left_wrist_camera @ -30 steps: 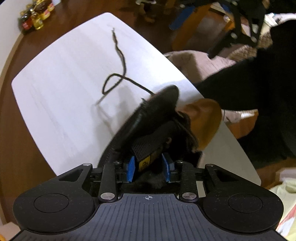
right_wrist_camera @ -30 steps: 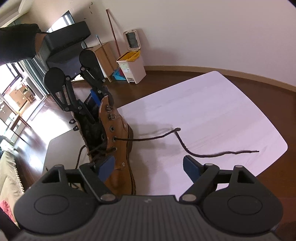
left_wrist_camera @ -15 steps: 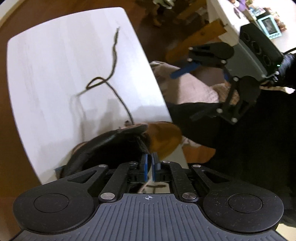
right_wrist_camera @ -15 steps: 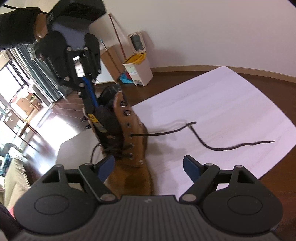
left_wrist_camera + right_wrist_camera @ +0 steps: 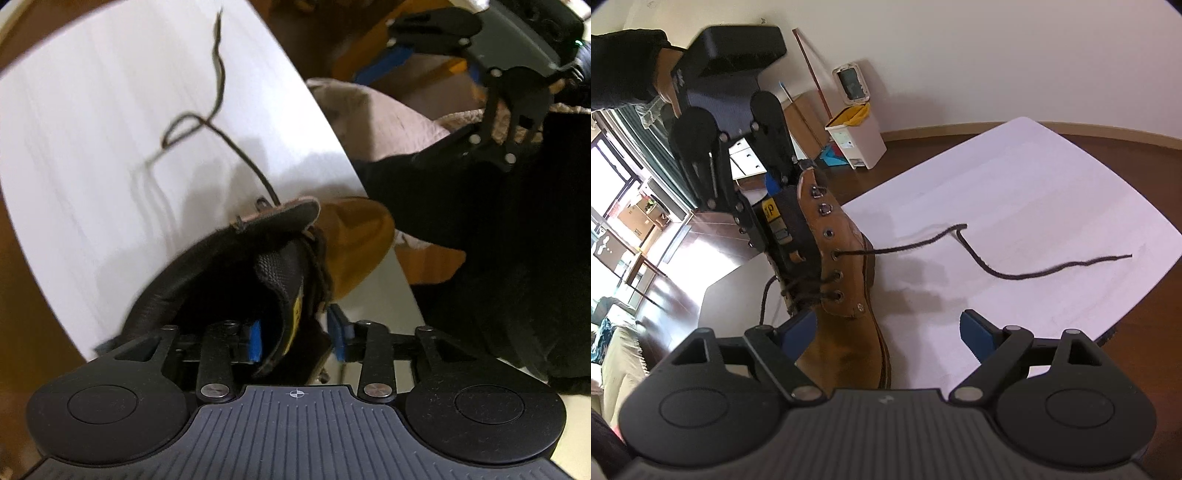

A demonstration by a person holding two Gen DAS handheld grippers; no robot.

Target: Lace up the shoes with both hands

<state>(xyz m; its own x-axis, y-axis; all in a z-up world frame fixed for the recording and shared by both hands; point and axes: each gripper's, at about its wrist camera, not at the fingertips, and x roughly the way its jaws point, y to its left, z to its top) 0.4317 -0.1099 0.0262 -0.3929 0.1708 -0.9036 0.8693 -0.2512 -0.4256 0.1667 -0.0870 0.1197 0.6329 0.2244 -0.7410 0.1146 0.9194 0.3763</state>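
Note:
A tan boot (image 5: 849, 321) stands on the white table (image 5: 1034, 192), its lower eyelets laced. A dark lace (image 5: 997, 269) runs from a middle eyelet out across the table; it also shows in the left wrist view (image 5: 218, 96). My left gripper (image 5: 297, 339) is open at the boot's top, its blue pads either side of the black tongue (image 5: 284, 273). The boot's toe (image 5: 354, 247) shows beyond. My right gripper (image 5: 886, 332) is open and empty, low in front of the boot's toe. The left gripper (image 5: 738, 166) shows there above the boot's collar.
A white bin with a yellow liner (image 5: 855, 136) stands by the wall beyond the table. A pinkish cushion (image 5: 388, 118) lies past the table's edge. The table's far end (image 5: 1089, 206) holds only the lace.
My left gripper was shut half a second ago and has opened, now astride the tongue. The boot has tilted and shifted. The lace has swung slightly on the table.

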